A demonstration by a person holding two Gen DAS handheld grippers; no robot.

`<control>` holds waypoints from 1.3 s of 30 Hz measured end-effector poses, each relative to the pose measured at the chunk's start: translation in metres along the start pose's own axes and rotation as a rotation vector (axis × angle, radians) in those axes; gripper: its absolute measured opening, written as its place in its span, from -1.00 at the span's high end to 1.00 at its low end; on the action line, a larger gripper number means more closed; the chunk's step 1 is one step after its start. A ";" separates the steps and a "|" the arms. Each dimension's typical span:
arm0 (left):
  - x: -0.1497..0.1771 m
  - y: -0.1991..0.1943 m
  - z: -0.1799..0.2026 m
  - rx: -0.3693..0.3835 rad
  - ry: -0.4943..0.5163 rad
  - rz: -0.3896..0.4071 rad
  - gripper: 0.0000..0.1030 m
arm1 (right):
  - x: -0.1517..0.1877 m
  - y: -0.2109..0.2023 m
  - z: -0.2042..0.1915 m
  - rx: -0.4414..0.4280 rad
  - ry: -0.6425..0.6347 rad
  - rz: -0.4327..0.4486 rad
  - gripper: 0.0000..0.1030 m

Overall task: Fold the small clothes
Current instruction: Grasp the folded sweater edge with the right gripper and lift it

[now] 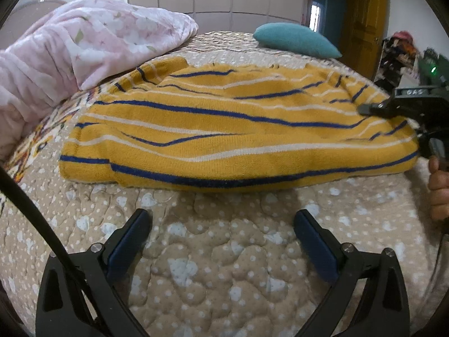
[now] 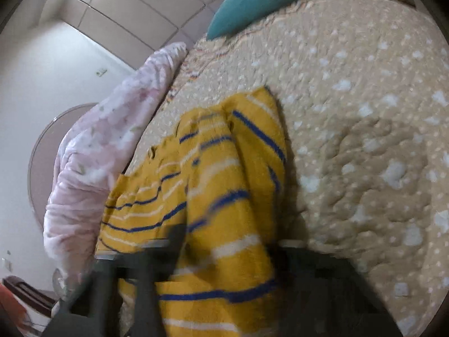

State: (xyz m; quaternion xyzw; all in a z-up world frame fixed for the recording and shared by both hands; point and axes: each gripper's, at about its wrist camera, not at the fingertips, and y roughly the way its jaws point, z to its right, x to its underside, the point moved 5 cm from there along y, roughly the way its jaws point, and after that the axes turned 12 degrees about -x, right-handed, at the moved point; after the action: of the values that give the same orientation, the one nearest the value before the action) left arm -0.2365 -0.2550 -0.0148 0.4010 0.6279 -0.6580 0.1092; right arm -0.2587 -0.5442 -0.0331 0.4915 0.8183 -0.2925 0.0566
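A yellow sweater (image 1: 230,129) with blue and white stripes lies flat across the quilted bed. My left gripper (image 1: 223,219) hovers open over bare quilt just in front of its near hem, with nothing between the fingers. My right gripper (image 1: 364,109) reaches in from the right, its jaws pinched together on the sweater's right edge. In the blurred right wrist view the sweater (image 2: 224,196) runs between the dark fingers of the right gripper (image 2: 227,241) and bunches up there. A person's hand (image 1: 439,193) holds that gripper's handle.
A pink floral duvet (image 1: 70,56) is heaped at the left, touching the sweater's far left corner. A teal pillow (image 1: 294,39) lies at the far side of the bed. The beige quilt (image 1: 224,266) stretches in front. A wardrobe and a wooden door stand behind.
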 end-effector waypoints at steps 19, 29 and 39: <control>0.009 -0.027 -0.163 0.073 -0.485 0.009 -0.90 | 0.033 0.171 -0.208 0.235 -0.389 -0.189 0.56; 0.021 -0.022 -0.177 0.113 -0.546 0.008 -0.90 | 0.081 0.236 -0.223 0.414 -0.619 -0.302 0.56; 0.023 -0.024 -0.177 0.120 -0.560 0.009 -0.90 | 0.093 0.267 -0.249 0.365 -0.711 -0.404 -0.16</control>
State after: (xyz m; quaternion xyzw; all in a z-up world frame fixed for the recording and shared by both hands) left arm -0.1982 -0.0808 0.0070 0.2122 0.5316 -0.7786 0.2574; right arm -0.0340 -0.2475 0.0231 0.1927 0.7626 -0.5881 0.1884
